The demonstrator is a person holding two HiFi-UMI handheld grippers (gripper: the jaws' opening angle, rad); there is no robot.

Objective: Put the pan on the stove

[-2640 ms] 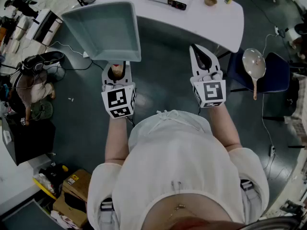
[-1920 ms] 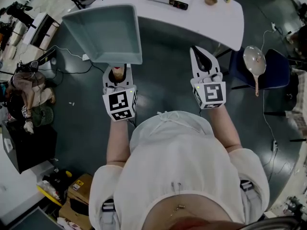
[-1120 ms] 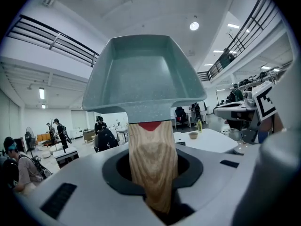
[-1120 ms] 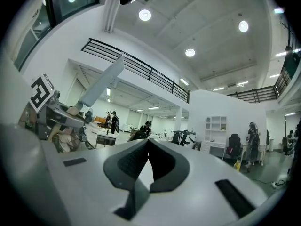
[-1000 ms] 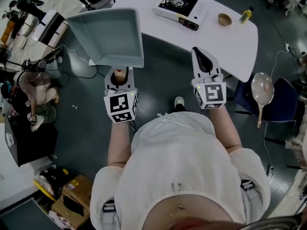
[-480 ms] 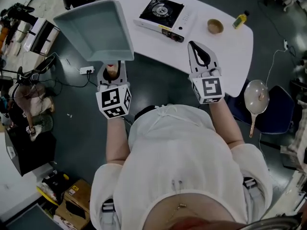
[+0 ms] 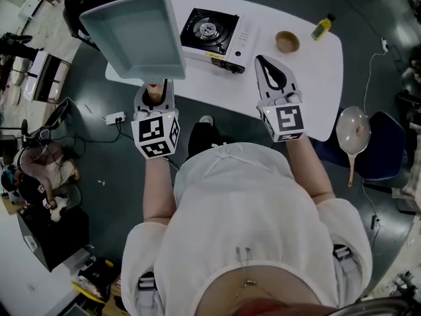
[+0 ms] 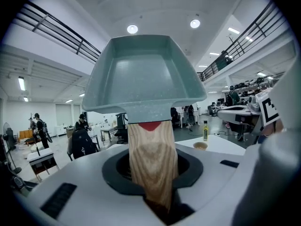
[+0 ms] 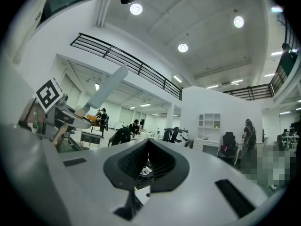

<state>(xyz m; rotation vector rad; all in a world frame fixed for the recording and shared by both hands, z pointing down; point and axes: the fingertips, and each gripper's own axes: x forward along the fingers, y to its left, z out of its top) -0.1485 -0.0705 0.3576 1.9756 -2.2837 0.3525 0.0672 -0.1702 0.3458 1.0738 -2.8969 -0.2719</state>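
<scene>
Square, smooth grey-green pan (image 7: 135,35) with a grained wooden handle (image 8: 151,166) clamped in the left gripper (image 7: 154,92), held above the white rounded table's (image 7: 316,58) left end, beside the black-topped stove (image 7: 212,30). Right gripper (image 7: 271,71) closed, empty. Half a second earlier, the pan hung mostly beyond the table's edge.

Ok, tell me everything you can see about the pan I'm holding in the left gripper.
The pan is square and pale grey-green, with deep sloping walls and nothing inside. A light wooden handle joins one side, with a red piece at the joint. The left gripper is shut on that handle, and nothing else touches the pan. It is held in the air, open side up, left of the stove and not on it.
</scene>
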